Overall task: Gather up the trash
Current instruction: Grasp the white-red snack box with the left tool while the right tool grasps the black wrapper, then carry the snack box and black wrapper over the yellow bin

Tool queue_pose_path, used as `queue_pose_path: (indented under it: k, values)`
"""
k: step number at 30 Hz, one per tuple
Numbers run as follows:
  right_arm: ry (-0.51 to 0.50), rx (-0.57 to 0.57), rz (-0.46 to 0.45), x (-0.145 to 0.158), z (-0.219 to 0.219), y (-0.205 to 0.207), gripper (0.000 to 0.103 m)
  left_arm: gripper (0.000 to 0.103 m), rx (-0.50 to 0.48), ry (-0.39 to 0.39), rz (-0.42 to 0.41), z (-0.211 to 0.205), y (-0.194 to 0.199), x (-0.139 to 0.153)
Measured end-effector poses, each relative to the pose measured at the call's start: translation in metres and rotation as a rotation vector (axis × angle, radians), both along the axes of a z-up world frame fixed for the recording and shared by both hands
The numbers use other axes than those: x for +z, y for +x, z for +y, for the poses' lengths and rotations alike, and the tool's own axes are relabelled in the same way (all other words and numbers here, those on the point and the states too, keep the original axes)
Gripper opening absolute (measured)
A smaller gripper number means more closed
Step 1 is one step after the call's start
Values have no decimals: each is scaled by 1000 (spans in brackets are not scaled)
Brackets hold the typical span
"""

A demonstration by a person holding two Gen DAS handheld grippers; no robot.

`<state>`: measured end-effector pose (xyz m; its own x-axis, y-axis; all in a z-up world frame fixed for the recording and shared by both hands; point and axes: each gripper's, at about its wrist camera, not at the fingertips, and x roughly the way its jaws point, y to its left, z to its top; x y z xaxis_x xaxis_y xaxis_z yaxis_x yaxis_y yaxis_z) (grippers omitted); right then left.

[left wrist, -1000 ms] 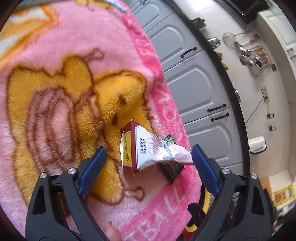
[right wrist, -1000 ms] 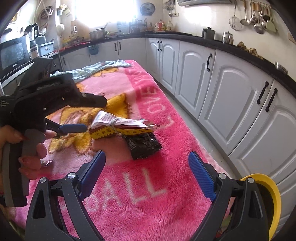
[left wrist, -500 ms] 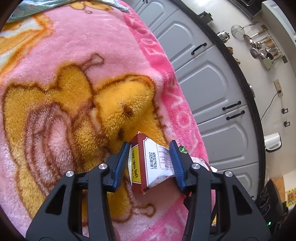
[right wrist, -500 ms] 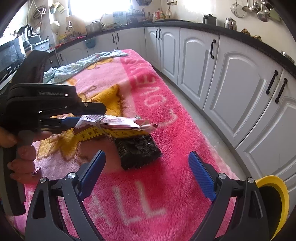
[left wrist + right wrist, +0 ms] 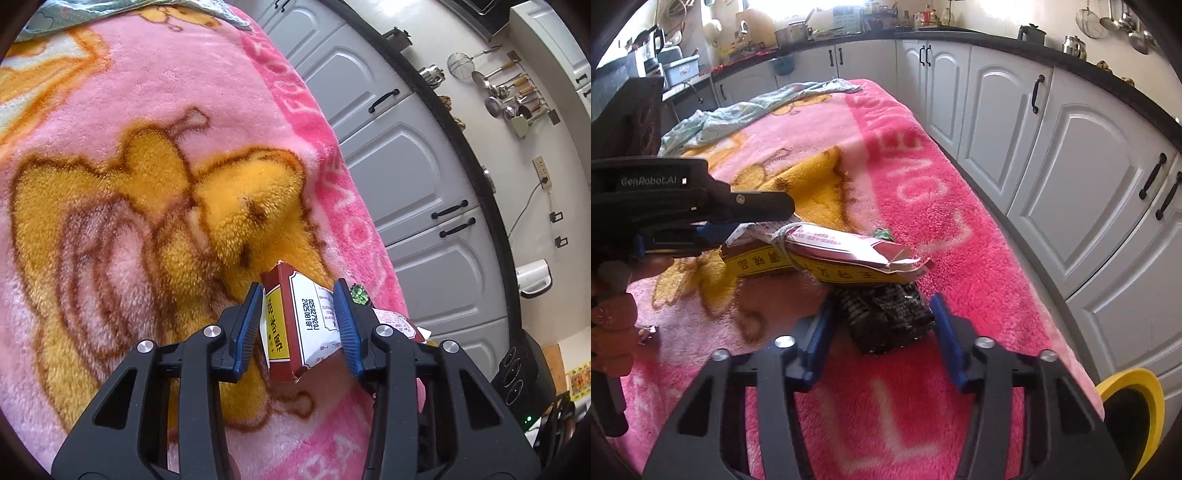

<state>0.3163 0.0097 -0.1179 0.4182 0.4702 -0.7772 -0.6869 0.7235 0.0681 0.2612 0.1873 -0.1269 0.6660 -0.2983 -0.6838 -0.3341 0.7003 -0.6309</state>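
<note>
A red, white and yellow food packet is clamped between the blue pads of my left gripper, held just above the pink blanket. In the right wrist view the same packet sticks out to the right from the left gripper. A crumpled black wrapper lies on the blanket under the packet's far end. My right gripper has closed in around the black wrapper, its pads at the wrapper's two sides. A bit of green wrapper shows behind the left gripper's right pad.
A pink fleece blanket with a yellow cartoon print covers the table. A light blue cloth is bunched at its far end. A yellow-rimmed bin stands at the near right off the table. White cabinets run along the right.
My left gripper shut on the food packet and lifted it slightly. My right gripper moved forward and narrowed from wide open to close around the black wrapper.
</note>
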Motion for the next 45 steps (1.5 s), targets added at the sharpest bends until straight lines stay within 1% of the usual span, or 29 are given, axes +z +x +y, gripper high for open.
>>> queue_pose_path:
  k: [2, 4, 7, 10, 16, 26, 37, 45]
  values:
    - [14, -1, 4, 3, -5, -3, 36, 32, -2, -8, -11, -2, -5, 1]
    - [25, -5, 5, 7, -11, -8, 33, 32, -4, -13, -21, -3, -9, 3]
    - [27, -11, 4, 10, -17, -15, 31, 32, -9, -22, -42, -7, -18, 8]
    - [26, -14, 0, 11, -24, -23, 29, 32, -16, -9, -59, -11, -24, 14]
    - [34, -17, 1, 14, -40, -40, 29, 32, -31, 51, -99, -19, -39, 32]
    - [37, -35, -20, 25, -65, -63, 29, 32, -49, 105, -133, -28, -65, 47]
    - [43, -45, -50, 41, -79, -80, 29, 32, -60, 153, -164, -30, -91, 62]
    - [60, -45, -78, 56, -83, -93, 29, 32, -71, 212, -201, -36, -108, 78]
